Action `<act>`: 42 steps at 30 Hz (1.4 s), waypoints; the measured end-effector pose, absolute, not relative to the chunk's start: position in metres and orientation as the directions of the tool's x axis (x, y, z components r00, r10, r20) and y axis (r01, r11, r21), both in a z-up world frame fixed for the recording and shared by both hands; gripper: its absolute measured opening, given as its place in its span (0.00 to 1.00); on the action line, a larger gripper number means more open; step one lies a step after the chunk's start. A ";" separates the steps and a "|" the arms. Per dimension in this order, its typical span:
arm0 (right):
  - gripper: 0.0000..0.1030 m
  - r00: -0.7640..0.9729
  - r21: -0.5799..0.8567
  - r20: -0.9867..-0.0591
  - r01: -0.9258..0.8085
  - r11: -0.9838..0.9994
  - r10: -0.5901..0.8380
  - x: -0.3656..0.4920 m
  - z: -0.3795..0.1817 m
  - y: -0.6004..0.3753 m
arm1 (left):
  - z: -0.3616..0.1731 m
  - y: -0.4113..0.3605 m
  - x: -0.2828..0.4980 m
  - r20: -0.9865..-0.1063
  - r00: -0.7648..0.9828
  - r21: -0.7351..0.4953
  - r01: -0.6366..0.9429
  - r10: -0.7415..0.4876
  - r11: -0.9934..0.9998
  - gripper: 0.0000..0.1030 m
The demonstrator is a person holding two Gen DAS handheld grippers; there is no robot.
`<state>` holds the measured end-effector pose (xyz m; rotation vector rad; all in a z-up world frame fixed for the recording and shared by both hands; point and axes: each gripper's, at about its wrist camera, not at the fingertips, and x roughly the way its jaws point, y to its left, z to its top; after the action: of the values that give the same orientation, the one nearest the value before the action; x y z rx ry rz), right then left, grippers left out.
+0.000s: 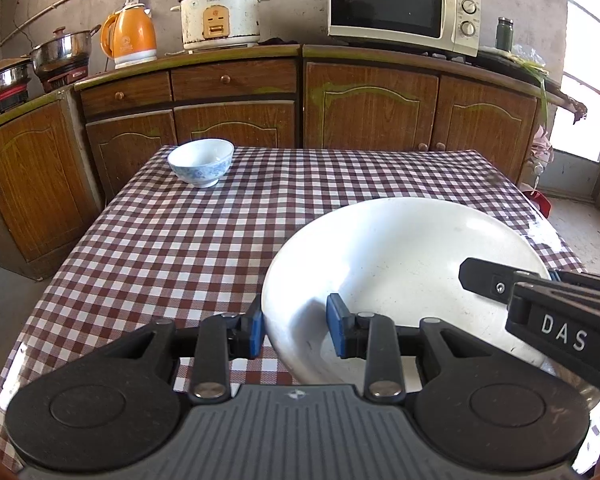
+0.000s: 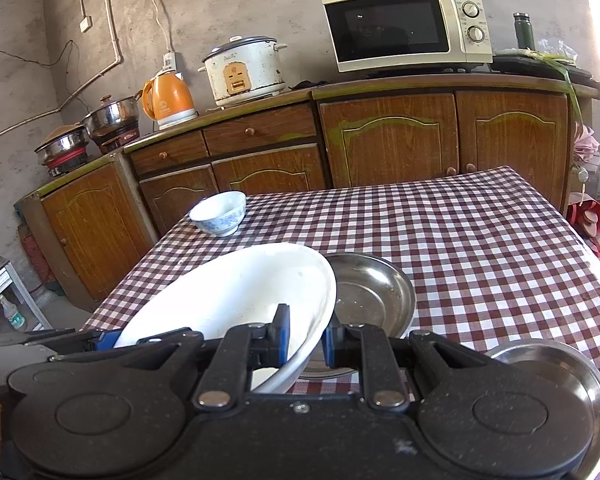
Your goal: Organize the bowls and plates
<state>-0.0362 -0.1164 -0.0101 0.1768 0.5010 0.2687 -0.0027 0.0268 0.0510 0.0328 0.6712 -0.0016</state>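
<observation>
- Left gripper [image 1: 296,330]: jaws part-open, straddling the near-left rim of the white plate [image 1: 404,264]. One blue pad [image 1: 256,330] sits outside the rim, the other inside over the plate's well. A gap shows on the inner side; contact with the rim cannot be confirmed.
- Right gripper [image 2: 306,340]: jaws narrow, set on either side of the white plate's [image 2: 236,292] right rim, left pad inside, right pad outside. Pads look pressed to the rim or very close; a firm clamp cannot be told for certain.
- In the left wrist view the right gripper [image 1: 556,276] enters from the right and reaches over the plate's right side.
- White plate is tilted, left side higher in the right wrist view, over the near part of the checked tablecloth [image 1: 180,248].
- Steel dish [image 2: 374,296] lies on the cloth just right of and partly behind the white plate; the plate's rim overlaps it.
- Second steel dish [image 2: 588,384] is at the near right table edge, partly hidden by the gripper body.
- Blue-patterned bowl [image 1: 201,162] stands upright at the far left corner of the table, well apart from the plates.
- Background counter: microwave [image 1: 404,6], rice cooker [image 1: 220,16], orange kettle [image 1: 130,36], steel pots [image 1: 62,50] at the left.
</observation>
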 end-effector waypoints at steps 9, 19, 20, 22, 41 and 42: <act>0.21 0.846 0.229 -0.456 -0.191 0.955 0.278 -0.044 -0.014 -0.123 | 0.048 0.022 -0.006 -0.628 0.778 0.026 0.030 -0.007 0.999 0.31; 0.22 0.847 0.232 -0.460 -0.177 0.957 0.268 -0.053 -0.016 -0.128 | 0.047 0.020 -0.008 -0.627 0.779 0.018 0.047 -0.025 0.999 0.32; 0.22 0.846 0.234 -0.461 -0.175 0.956 0.268 -0.053 -0.016 -0.128 | 0.047 0.019 -0.009 -0.628 0.778 0.018 0.048 -0.026 0.999 0.32; 0.22 0.844 0.236 -0.465 -0.172 0.956 0.267 -0.054 -0.018 -0.130 | 0.047 0.018 -0.010 -0.628 0.777 0.019 0.053 -0.030 0.998 0.31; 0.22 0.858 0.237 -0.458 -0.135 0.962 0.233 -0.069 -0.018 -0.143 | 0.044 0.004 -0.015 -0.625 0.778 0.019 0.094 -0.062 0.995 0.32; 0.22 0.858 0.237 -0.458 -0.133 0.962 0.232 -0.070 -0.018 -0.144 | 0.044 0.004 -0.015 -0.625 0.778 0.017 0.096 -0.064 0.995 0.32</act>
<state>-0.0696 -0.1441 -0.0181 0.2005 0.5046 0.1930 -0.0150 0.0038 0.0442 0.0489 0.6741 -0.0869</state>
